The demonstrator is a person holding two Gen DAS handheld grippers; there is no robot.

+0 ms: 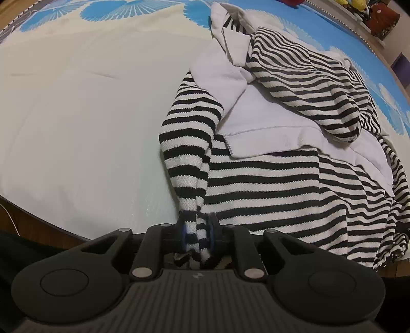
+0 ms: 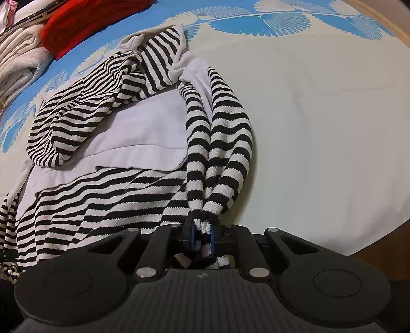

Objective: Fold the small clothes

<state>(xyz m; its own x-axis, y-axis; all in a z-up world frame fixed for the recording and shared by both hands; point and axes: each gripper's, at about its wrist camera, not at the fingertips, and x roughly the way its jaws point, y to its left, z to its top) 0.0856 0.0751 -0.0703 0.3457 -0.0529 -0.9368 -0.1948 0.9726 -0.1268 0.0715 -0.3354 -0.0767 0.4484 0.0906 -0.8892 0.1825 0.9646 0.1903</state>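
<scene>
Striped knit sweater lay crumpled on the bed, each cuff pinched: left claw and right claw both clenched. Best drawn apart evenly, nearward, until flat.

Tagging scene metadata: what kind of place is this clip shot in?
Probably a bedroom: the striped garment lies on what looks like a bed with a blue-patterned cream sheet, folded laundry stacked at one edge, and shelves with toys beyond.
</scene>
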